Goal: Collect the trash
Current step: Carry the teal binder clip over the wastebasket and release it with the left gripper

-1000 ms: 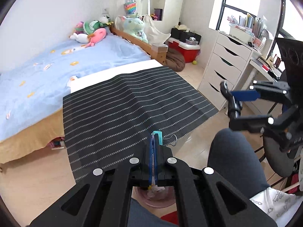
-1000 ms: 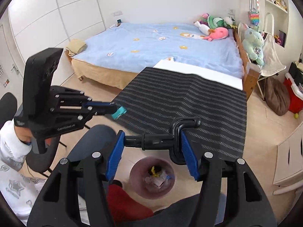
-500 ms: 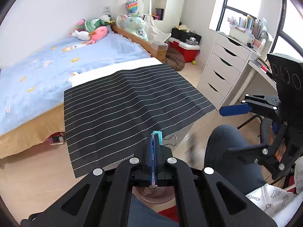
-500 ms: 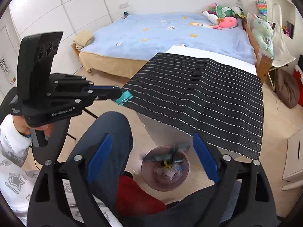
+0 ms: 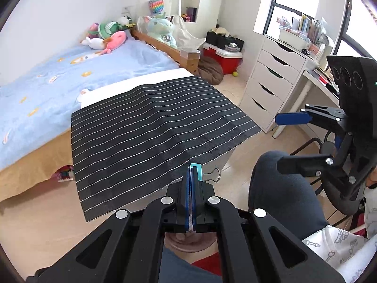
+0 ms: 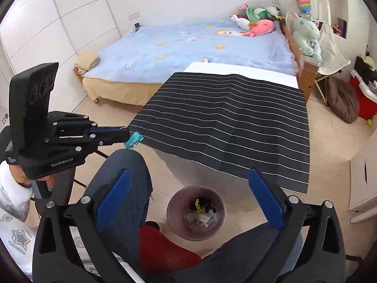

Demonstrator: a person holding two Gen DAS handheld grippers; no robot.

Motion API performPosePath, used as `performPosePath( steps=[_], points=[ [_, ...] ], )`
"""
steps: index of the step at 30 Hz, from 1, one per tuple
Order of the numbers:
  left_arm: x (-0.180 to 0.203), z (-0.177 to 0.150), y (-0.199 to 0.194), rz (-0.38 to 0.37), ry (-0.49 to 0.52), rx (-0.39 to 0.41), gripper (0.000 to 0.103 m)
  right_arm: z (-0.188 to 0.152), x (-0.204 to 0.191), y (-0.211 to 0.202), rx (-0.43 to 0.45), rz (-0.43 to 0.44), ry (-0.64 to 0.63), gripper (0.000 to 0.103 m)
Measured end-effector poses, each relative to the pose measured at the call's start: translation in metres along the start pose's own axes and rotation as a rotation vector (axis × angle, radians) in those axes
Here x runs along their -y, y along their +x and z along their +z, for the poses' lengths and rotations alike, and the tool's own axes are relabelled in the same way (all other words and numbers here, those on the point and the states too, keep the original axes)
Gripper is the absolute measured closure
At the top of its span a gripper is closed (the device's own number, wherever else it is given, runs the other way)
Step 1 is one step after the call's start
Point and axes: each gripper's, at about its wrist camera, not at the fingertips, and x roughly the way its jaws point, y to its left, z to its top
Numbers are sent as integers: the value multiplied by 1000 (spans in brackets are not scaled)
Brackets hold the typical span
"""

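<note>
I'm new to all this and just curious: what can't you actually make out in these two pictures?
- Left wrist view: the trash bin is mostly hidden behind the left gripper.
- Right wrist view: the bin's contents are too small to identify.
- Both views: the teal binder clip is partly hidden by the shut jaws.

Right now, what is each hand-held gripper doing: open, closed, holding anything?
Left hand-held gripper: closed on a small teal binder clip.
Right hand-held gripper: open, holding nothing, above the pink bin.

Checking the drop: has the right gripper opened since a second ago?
Yes. The right gripper has spread open above the trash bin, empty.
</note>
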Motion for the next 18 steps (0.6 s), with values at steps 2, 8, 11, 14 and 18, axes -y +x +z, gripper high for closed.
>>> performPosePath(
  steps=[2, 8, 11, 14, 18],
  points=[
    [3, 0, 1, -4, 6, -3, 102, -1, 2, -2, 2, -16, 5, 5],
    [9, -1, 4, -13, 27, -16, 102, -3, 9, -8, 16, -39, 20, 5],
    [12, 1, 4, -17, 36, -18, 102, -2, 13, -13, 29, -48, 31, 5],
    [14, 1, 5, -21, 43, -18, 94, 0, 18, -16, 39, -52, 42, 5],
    [13, 0, 8, -22, 40, -24, 49, -1, 19, -15, 39, -51, 51, 5]
  ],
)
